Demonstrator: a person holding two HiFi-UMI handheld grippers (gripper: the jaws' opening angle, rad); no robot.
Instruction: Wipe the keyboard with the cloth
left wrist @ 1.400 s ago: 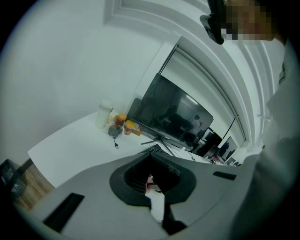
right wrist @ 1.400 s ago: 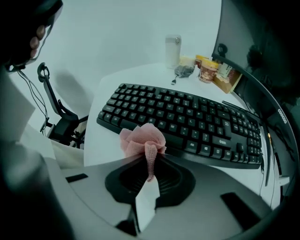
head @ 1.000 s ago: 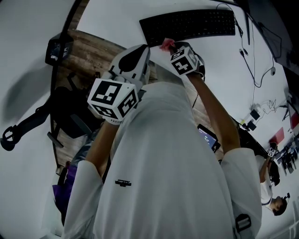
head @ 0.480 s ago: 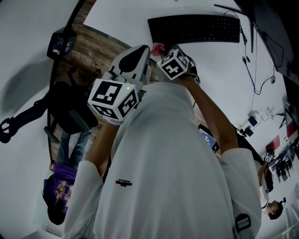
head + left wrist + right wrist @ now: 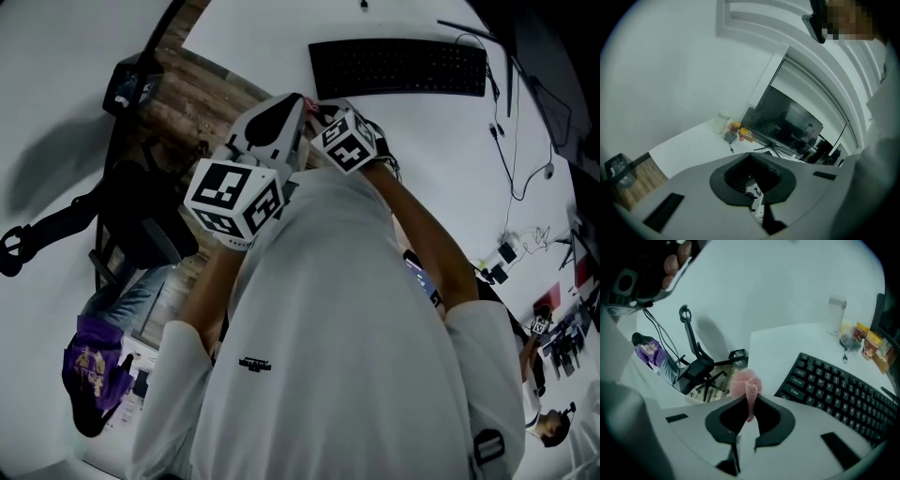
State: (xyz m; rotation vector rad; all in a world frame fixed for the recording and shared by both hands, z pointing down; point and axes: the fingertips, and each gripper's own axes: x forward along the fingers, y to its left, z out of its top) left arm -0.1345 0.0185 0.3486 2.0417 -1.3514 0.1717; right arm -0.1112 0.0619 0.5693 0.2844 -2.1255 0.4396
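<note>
The black keyboard lies on the white desk at the top of the head view, and it fills the right of the right gripper view as keyboard. My right gripper is shut on a pink cloth, which bunches up above its jaws. From above, the right gripper sits just short of the keyboard's near left corner, off the keys. The left gripper is close beside it on the left. Seen from its own camera, the left gripper holds nothing and its jaws look shut.
A black office chair and a small black bin stand on the wood floor left of the desk. Cables trail right of the keyboard. A monitor and jars stand at the desk's back. A person in purple is at lower left.
My right gripper has drawn back from the keyboard's near edge and moved left, close to the left gripper, with the cloth still in it. The person in purple has moved.
</note>
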